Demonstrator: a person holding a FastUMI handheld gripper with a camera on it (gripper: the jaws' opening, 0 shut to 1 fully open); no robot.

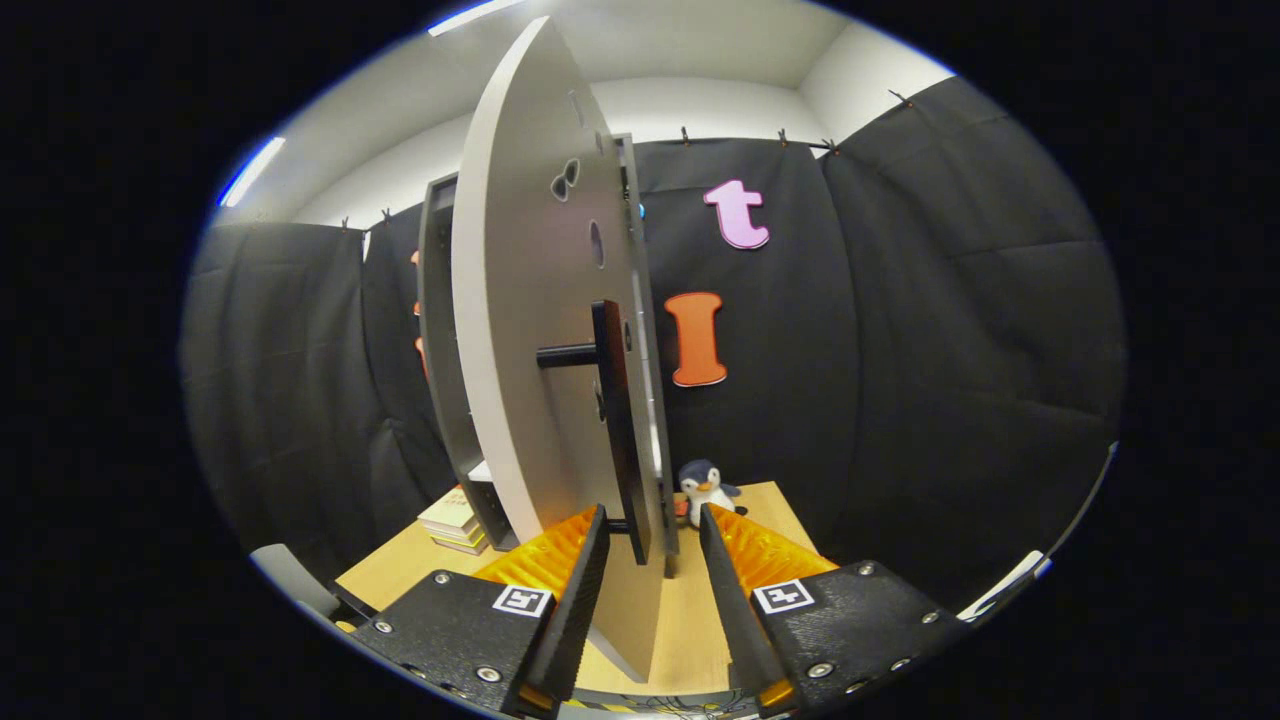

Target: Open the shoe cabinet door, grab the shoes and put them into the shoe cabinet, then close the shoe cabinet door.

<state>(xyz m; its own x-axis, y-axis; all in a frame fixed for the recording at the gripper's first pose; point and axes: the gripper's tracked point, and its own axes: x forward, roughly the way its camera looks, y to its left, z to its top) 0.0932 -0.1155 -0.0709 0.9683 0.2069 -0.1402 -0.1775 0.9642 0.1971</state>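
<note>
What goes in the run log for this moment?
gripper open | straddling door edge | handle ahead | door ajar

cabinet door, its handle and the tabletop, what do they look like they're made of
The cabinet door looks like painted or laminated board: flat, matte pale grey, with a plain cut edge. Its handle reads as matte black metal or plastic; the look leaves it open. The table shows light wood grain, likely veneer or laminate. The gripper is open, its fingers straddling the door's edge.
</note>
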